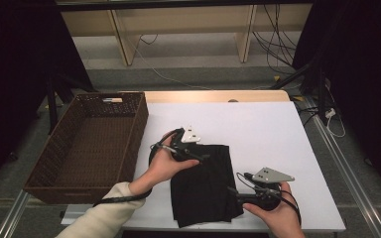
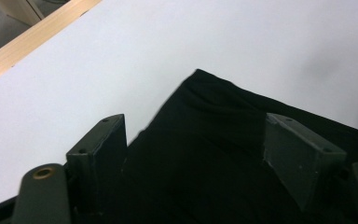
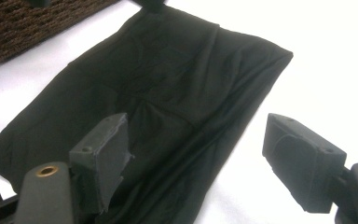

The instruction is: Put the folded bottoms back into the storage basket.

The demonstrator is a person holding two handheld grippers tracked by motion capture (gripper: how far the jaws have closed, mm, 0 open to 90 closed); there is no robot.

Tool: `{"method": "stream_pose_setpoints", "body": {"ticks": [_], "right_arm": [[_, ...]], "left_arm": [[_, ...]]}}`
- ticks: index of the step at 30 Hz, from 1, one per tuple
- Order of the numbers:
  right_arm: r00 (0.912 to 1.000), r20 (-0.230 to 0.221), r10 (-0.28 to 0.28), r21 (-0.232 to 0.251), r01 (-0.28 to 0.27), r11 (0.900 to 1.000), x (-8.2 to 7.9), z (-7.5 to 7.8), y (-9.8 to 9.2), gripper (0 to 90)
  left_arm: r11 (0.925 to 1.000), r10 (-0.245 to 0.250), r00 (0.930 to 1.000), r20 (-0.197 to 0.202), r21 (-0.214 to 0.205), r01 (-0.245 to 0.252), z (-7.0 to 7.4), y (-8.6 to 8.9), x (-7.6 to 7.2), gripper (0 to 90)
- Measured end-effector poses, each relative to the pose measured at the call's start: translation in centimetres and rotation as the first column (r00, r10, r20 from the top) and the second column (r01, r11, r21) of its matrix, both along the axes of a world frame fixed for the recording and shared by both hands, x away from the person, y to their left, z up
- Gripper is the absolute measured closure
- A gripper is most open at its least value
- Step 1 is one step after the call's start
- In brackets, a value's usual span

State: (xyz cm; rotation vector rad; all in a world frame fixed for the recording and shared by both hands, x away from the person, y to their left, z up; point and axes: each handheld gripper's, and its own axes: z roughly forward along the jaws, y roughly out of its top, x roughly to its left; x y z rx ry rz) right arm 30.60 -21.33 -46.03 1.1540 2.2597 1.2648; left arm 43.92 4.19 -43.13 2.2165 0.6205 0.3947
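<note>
The white worktop [image 1: 258, 124] carried a brown wicker basket [image 1: 49, 168] at its left edge, which the high view showed whole, while the right gripper view caught just a corner of its weave. Beside the basket lay the folded black cloth [image 1: 203, 186], flat on the worktop near the person's edge; in the high view its long axis ran from the near edge away toward the far side, leaning slightly left at the near end. The left gripper view showed the cloth's far corner against bare white surface. The left gripper [image 1: 198, 157] hovered over the cloth's far left part, jaws apart with nothing pinched. The right gripper [image 1: 234, 192] sat at the cloth's right edge, jaws spread wide and empty.
</note>
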Motion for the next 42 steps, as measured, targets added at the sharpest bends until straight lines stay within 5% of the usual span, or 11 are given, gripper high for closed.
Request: {"method": "stream_pose_setpoints", "body": {"ticks": [13, 29, 42], "right_arm": [[1.0, -0.008, 0.003, 0.002, -0.003, 1.0, 0.1, -0.2, 0.1, 23.8], [0.9999, -0.006, 0.013, -0.006, -0.013, 0.9999, 0.1, -0.2, 0.3, 25.1], [0.9998, -0.007, 0.02, -0.011, -0.02, 0.9997, -0.1, -0.1, 0.6, 25.2]], "left_arm": [[0.9954, 0.051, 0.9928, -0.109, 0.087, -0.042, -3.5, -1.5, 4.9, 23.3], [0.9965, 0.026, 0.9736, -0.227, 0.083, -0.007, -5.1, -1.6, 5.8, 32.0], [0.9953, -0.018, 0.9687, -0.247, 0.088, 0.041, -4.7, -2.0, 4.6, 70.6]]}}
